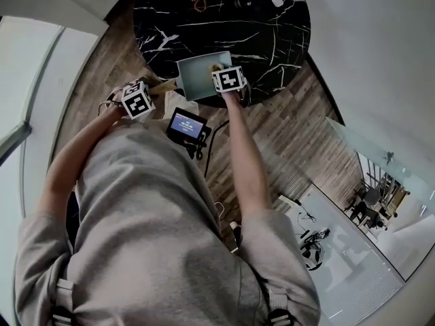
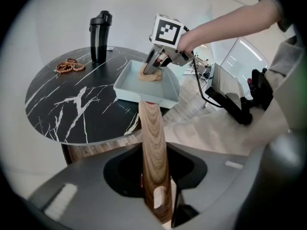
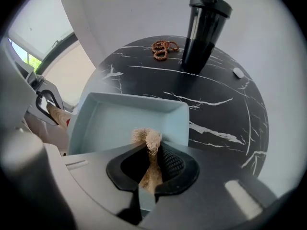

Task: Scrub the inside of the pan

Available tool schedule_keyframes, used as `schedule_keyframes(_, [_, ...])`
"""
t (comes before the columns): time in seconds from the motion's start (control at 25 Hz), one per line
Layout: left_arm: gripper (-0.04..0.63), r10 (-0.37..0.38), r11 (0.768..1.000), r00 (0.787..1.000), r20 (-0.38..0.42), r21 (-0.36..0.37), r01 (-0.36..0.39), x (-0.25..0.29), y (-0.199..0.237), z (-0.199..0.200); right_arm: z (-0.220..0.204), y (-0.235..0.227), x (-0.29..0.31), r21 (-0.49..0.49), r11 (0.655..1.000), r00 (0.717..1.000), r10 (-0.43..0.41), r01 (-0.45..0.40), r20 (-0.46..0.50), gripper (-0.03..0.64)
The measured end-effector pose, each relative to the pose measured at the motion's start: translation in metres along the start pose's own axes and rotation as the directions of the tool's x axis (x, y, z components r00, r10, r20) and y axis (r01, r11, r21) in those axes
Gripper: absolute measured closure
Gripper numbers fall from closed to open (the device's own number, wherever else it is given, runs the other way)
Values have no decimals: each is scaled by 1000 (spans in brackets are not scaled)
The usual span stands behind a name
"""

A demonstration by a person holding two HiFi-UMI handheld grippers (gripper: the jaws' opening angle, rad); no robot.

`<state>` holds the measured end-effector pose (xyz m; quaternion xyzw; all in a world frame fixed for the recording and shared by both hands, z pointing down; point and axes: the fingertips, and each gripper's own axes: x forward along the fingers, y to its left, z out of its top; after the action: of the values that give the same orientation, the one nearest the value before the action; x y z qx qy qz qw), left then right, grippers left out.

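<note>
A pale blue square pan (image 1: 197, 77) rests on the near edge of a round black marble table (image 1: 272, 39). Its wooden handle (image 2: 152, 143) runs back between the jaws of my left gripper (image 2: 155, 198), which is shut on it. My right gripper (image 3: 149, 174) is shut on a tan fibre scrubber (image 3: 147, 139) and points down into the pan (image 3: 124, 123). In the left gripper view the right gripper (image 2: 153, 70) presses the scrubber (image 2: 150, 76) against the pan's floor near the far wall. In the head view the left gripper (image 1: 138, 100) stays off the table's edge.
A black bottle (image 3: 204, 28) and a string of brown beads (image 3: 162, 49) stand at the table's far side, with a small white object (image 3: 238, 72) to the right. A small screen (image 1: 187, 125) hangs at the person's waist. Wood floor surrounds the table.
</note>
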<state>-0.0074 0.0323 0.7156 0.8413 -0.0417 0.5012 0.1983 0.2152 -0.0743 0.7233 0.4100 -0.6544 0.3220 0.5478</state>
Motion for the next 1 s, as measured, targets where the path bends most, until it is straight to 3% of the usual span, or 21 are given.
schedule_keyframes(0.2, [482,5,1000,1000,-11,0,-5,0,0,0,5,5,-1,-13,1000,1000,9,-9,27,571])
schedule_keyframes(0.32, [483,1,1000,1000,-22,-1,-1,0,0,-3,0,8,-3,-14,1000,1000,0,0,-18,574])
schedule_keyframes(0.72, [485,-3,1000,1000,-30,-4,3,1,-1,-2,-7,65,0,-17,990,990,136,-137,-47,575])
schedule_keyframes(1.0, [485,-7,1000,999,-43,-7,7,0,-1,-1,-8,111,2,-13,960,957,276,-279,-87,572])
